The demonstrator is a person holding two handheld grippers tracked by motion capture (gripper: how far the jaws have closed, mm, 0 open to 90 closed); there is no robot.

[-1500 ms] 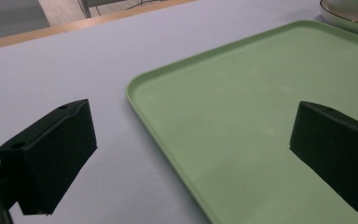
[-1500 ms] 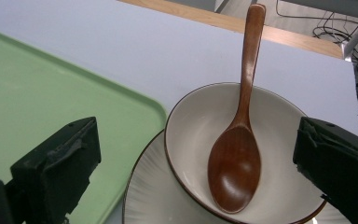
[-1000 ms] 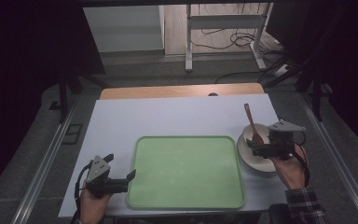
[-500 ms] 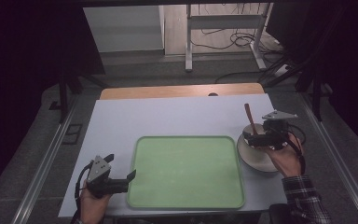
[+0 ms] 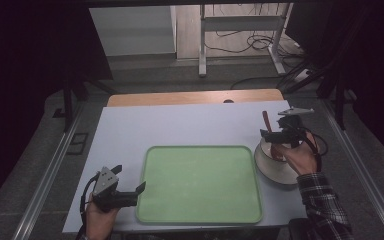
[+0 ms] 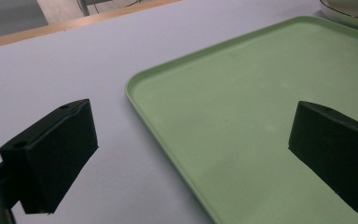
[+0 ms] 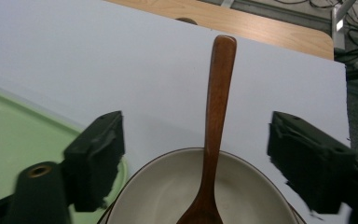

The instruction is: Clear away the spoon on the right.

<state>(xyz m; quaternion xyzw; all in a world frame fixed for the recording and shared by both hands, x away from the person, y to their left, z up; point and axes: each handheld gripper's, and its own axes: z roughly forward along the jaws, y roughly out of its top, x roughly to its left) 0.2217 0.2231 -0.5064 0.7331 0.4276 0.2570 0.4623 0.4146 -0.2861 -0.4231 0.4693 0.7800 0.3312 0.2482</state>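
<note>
Table [image 5: 180, 127] carries a white top, with a strip of bare wood along its far edge. Centre-front lies a green tray [image 5: 200, 182], flat, nothing on it. Just beside the tray's right edge sits a cream bowl [image 5: 272, 167] with a dark rim; whether bowl and tray touch, I cannot tell. A brown wooden spoon [image 7: 216, 116] rests in the bowl, its scoop down inside and its handle leaning over the far rim, pointing away from me.

My right gripper [image 5: 280, 135] hangs above the bowl, held in my right hand [image 5: 300, 157], whose sleeve is plaid. In the right gripper view its jaws stand wide apart, one on each side of the spoon handle, touching neither the handle nor the bowl.

My left gripper [image 5: 130, 191] is at the front left, just beside the tray's left edge, held in my left hand [image 5: 100, 215]. In the left gripper view its jaws are spread wide, one over bare table, the other over the tray's surface, with nothing between them.
</note>
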